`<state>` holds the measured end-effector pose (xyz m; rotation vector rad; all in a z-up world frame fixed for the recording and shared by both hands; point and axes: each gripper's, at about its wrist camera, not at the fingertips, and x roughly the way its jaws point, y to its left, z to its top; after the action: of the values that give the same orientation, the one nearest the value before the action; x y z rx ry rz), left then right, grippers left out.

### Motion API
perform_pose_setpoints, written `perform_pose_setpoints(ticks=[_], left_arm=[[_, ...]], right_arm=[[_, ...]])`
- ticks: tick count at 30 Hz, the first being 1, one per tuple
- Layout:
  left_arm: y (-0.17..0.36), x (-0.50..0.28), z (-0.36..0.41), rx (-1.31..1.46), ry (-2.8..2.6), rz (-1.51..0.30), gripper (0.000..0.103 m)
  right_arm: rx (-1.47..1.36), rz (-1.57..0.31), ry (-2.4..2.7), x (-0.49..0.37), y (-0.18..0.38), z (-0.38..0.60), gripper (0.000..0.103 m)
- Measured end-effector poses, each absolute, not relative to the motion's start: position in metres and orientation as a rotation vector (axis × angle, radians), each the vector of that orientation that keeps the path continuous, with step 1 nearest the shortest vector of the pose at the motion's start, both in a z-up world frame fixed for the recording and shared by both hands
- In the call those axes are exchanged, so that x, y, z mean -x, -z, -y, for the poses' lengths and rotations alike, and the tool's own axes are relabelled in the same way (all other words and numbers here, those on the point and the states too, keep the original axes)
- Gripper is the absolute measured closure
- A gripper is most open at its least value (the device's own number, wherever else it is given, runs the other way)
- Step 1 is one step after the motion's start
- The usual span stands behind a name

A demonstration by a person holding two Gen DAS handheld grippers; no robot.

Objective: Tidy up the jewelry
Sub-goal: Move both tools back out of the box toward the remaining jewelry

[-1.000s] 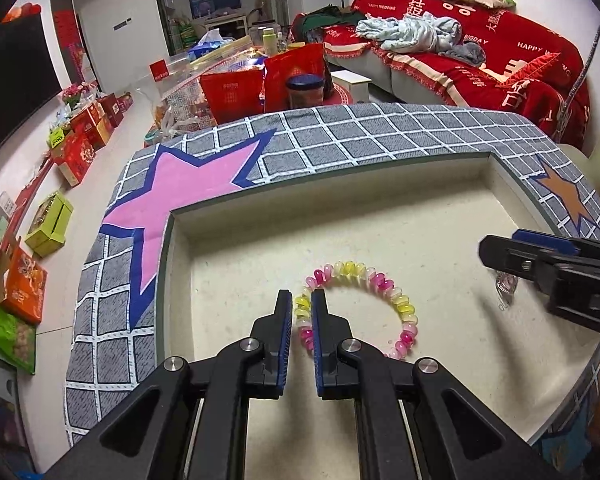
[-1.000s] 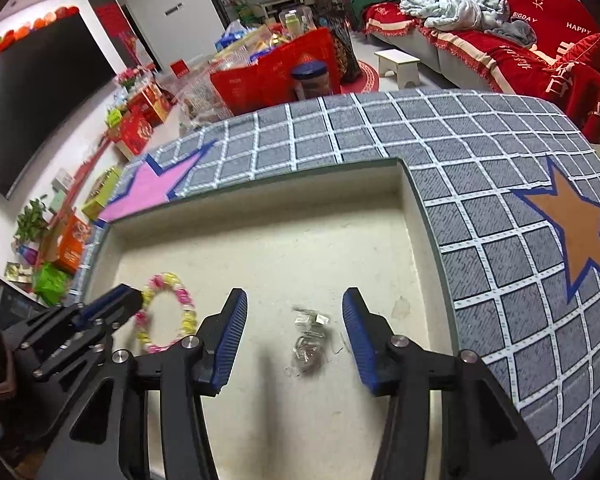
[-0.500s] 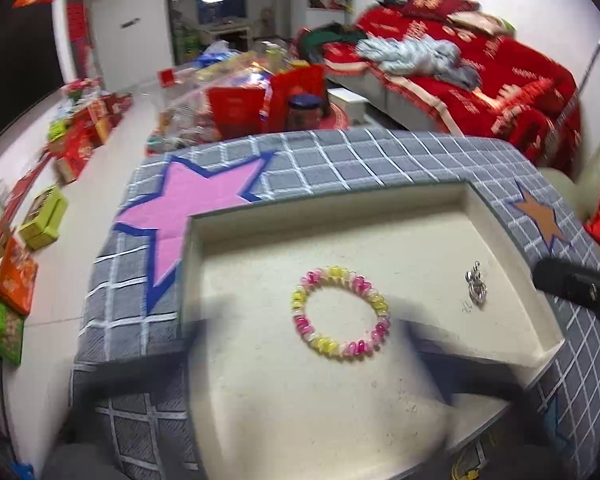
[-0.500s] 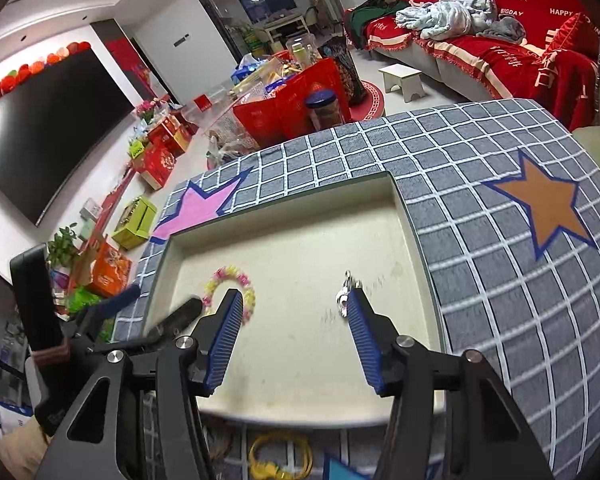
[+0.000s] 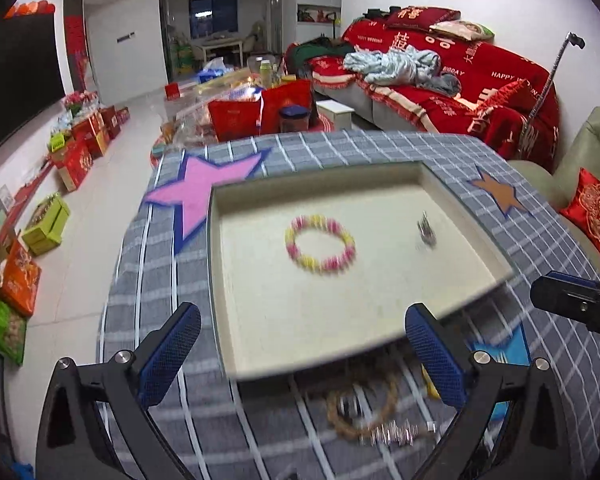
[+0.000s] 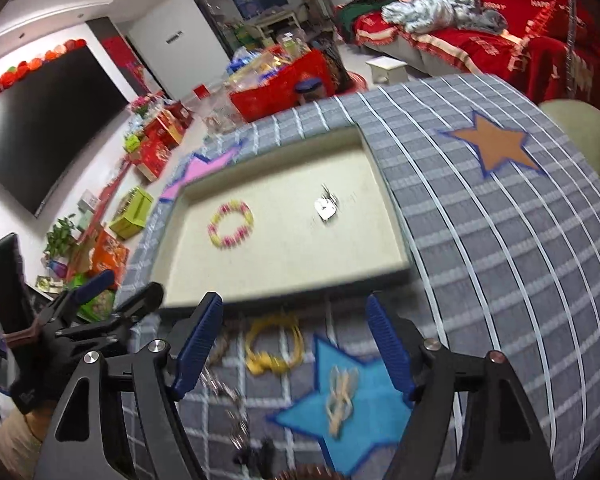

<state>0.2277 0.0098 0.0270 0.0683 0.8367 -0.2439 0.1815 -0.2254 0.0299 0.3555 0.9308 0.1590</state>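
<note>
My left gripper (image 5: 302,354) has sprung wide and holds nothing. My right gripper (image 6: 294,346) has just been opening, its jaws bare. Both have pulled back low in frame, leaving the beaded bracelet (image 5: 320,245) and silver piece (image 6: 326,207) mid-tray (image 5: 460,208): two placed, and pieces on the cloth await.

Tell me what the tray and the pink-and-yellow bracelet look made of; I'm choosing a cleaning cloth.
Tray: likely flocked or velvety beige lining, matte, no glare.
Pink-and-yellow bracelet: probably plastic or glass beads in alternating colours; motion blur hides any gloss, so I can't settle which.
</note>
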Motion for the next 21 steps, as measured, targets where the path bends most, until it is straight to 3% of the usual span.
perform_pose_setpoints(ticks=[11,21], left_arm=[[0.015,-0.195,-0.020,-0.027,0.218,-0.959,0.000],[0.029,-0.200,-0.016,-0.016,0.191,-0.983,0.000]], right_arm=[[-0.369,-1.060,-0.080,-0.147,0.018,0.233,0.026],[-0.294,-1.083,-0.064,-0.141,0.027,0.218,0.026]])
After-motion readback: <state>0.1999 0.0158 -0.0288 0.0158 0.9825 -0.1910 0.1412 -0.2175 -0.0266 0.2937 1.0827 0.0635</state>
